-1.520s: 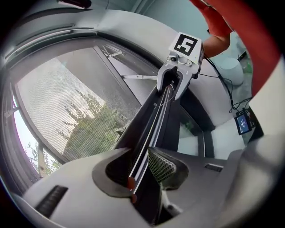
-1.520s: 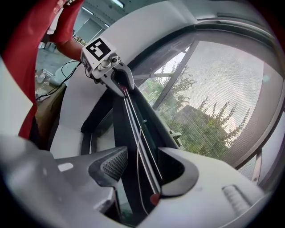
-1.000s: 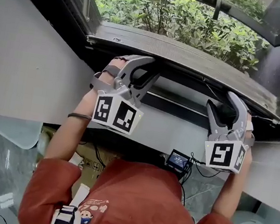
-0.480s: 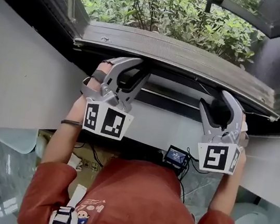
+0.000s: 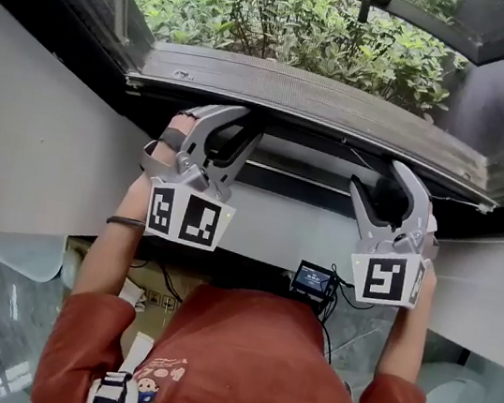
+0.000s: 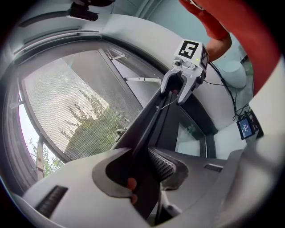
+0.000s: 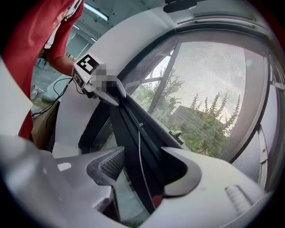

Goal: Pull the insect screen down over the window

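No legible text; device screen (image 5: pixel 316 279) too small to read

The insect screen (image 6: pixel 67 100), fine grey mesh, hangs drawn over most of the window (image 7: pixel 153 95). Its dark bottom bar (image 6: pixel 147 120) lies slightly tilted, just above the window's lower frame (image 5: pixel 302 187).

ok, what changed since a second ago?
The right gripper has just been opening its jaws: the screen's bottom bar is between them, but the ribbed pad stands off it. The left gripper still clamps the bar. Neither gripper nor the bar has visibly moved; only the head view shifted slightly.
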The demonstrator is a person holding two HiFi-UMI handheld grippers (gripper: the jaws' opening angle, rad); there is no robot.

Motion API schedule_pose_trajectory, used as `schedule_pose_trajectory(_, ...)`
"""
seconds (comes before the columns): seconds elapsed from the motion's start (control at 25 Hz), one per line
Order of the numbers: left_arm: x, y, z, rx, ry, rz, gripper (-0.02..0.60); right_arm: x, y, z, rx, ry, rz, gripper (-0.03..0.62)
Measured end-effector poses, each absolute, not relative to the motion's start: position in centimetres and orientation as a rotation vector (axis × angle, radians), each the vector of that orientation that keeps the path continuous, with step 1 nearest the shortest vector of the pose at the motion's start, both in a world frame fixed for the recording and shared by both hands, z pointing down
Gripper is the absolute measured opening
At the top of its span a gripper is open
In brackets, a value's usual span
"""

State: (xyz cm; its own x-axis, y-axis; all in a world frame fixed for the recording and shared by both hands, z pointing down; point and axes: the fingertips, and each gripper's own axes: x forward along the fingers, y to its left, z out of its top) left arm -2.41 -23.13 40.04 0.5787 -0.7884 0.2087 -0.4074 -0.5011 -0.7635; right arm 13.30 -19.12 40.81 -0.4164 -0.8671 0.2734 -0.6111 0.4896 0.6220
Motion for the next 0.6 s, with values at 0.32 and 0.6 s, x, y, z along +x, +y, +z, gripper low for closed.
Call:
schedule_pose_trajectory(0.32, -2.25, -23.54, 39.96, -2.112, 0.924, -0.784, 0.117, 13.49, -19.78, 40.86, 1.201, -2.099, -0.659, 0.262)
schedule_pose_trajectory(0.6, -1.86, -23.42, 39.94, -2.142, 0.947, -0.775, 0.12, 13.92, -19.81, 40.88, 1.14, -2.069, -0.694, 0.262)
